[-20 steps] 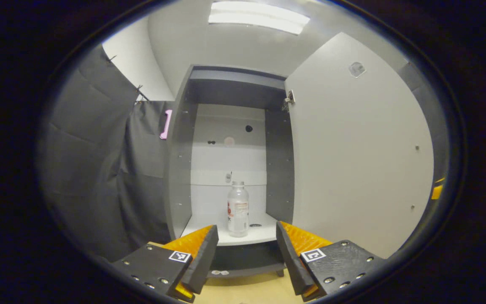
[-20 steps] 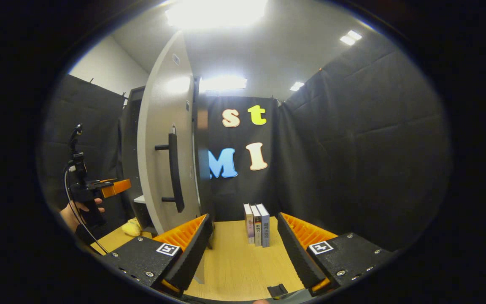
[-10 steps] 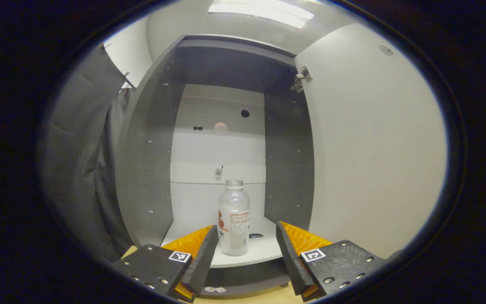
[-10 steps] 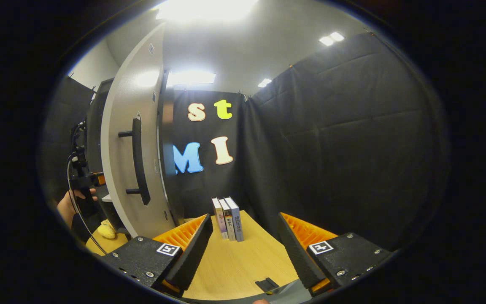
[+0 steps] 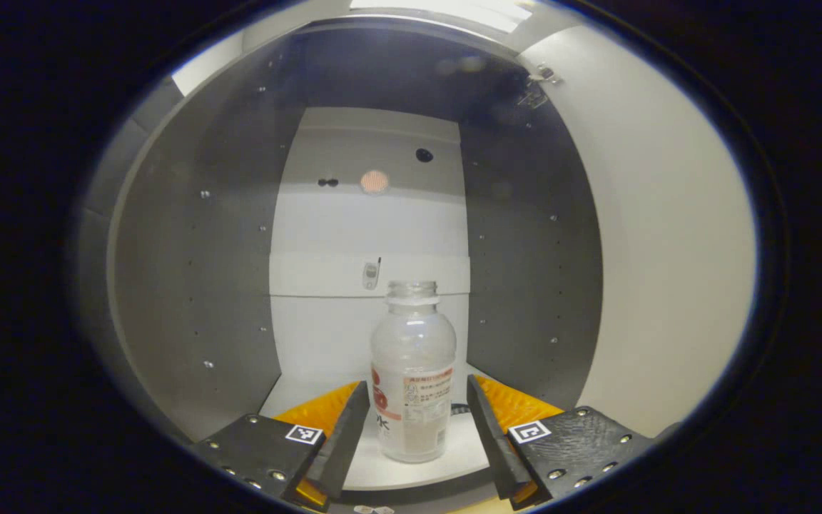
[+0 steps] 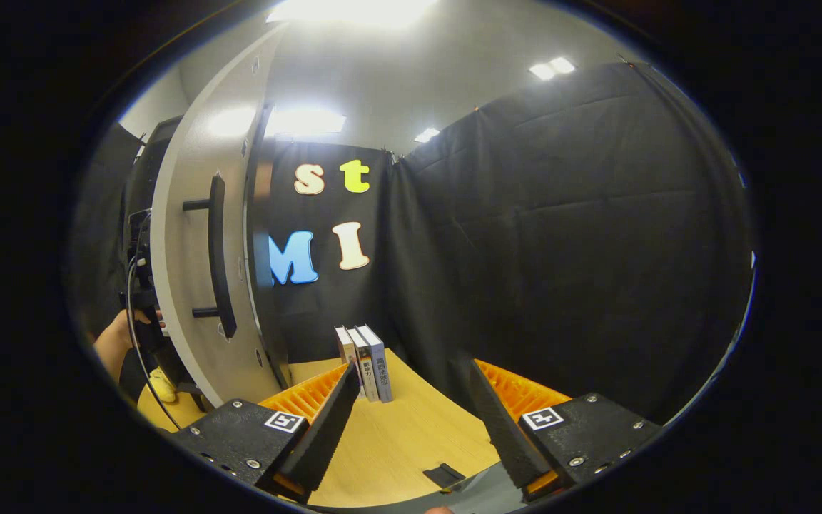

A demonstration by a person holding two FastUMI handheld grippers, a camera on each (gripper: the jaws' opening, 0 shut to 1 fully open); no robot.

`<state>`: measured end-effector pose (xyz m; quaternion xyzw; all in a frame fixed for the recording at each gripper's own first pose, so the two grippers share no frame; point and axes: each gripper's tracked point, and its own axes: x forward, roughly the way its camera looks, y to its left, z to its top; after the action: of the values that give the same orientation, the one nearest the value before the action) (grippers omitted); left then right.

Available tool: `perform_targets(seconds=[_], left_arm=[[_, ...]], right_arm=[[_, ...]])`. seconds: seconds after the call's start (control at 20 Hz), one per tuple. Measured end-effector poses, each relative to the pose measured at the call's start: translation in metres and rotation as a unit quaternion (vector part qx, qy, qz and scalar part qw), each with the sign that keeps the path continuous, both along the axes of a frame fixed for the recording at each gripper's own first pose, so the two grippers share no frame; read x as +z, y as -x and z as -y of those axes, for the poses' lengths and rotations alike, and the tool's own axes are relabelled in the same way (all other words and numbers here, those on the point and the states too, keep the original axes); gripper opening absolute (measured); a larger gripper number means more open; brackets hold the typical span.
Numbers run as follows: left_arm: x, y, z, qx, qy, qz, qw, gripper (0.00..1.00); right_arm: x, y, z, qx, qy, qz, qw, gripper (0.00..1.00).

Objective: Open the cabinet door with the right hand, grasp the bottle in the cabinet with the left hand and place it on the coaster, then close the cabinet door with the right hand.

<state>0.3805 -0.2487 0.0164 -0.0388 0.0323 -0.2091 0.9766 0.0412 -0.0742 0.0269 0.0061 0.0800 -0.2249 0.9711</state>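
A clear plastic bottle point(image 5: 412, 371) with a red and white label and no cap stands upright on the white floor point(image 5: 304, 392) of the open cabinet. My left gripper point(image 5: 411, 428) is open, one finger on each side of the bottle's lower half with a small gap on both sides. The pale cabinet door point(image 5: 668, 250) is swung open to the right. In the right gripper view the door point(image 6: 183, 285) shows its outer face with a dark bar handle point(image 6: 217, 257). My right gripper point(image 6: 411, 421) hangs open over the wooden table point(image 6: 411, 435), holding nothing.
Grey cabinet side walls point(image 5: 197, 271) close in on both sides of the bottle. Three books point(image 6: 362, 363) stand upright on the table by the black cloth wall. A small dark flat piece point(image 6: 443, 475) lies near the table's front. A hand point(image 6: 108, 343) shows left of the door, above a yellow object point(image 6: 161, 385).
My left gripper has moved forward into the cabinet, so the bottle now stands between its fingers. The right gripper has drifted to the right, away from the door handle.
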Motion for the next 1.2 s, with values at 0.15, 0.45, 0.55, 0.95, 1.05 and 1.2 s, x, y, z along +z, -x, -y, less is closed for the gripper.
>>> perform_targets(seconds=[0.15, 0.45, 0.55, 0.95, 1.05, 1.2], left_arm=[[-0.007, -0.012, 0.002, 0.001, -0.009, 0.000, 1.000, 0.79], [-0.002, -0.009, 0.002, -0.007, -0.016, 0.001, 1.000, 0.76], [0.003, 0.002, -0.002, -0.010, -0.010, 0.001, 1.000, 0.63], [0.033, 0.056, -0.033, 0.009, 0.012, 0.016, 1.000, 0.69], [0.039, 0.074, -0.041, 0.015, 0.011, 0.025, 1.000, 0.69], [0.046, 0.104, -0.054, 0.027, 0.010, 0.034, 0.999, 0.69]], right_arm=[[-0.003, -0.003, -0.005, -0.004, -0.003, -0.003, 1.000, 0.95], [0.002, -0.001, -0.004, -0.011, 0.011, 0.014, 1.000, 0.95], [0.000, -0.003, -0.006, -0.003, 0.000, 0.018, 1.000, 0.95], [0.006, 0.009, -0.006, 0.038, 0.000, 0.023, 0.999, 0.95], [0.008, 0.013, -0.005, 0.048, -0.005, 0.026, 0.998, 0.95], [0.010, 0.017, -0.004, 0.067, -0.010, 0.027, 0.997, 0.95]])
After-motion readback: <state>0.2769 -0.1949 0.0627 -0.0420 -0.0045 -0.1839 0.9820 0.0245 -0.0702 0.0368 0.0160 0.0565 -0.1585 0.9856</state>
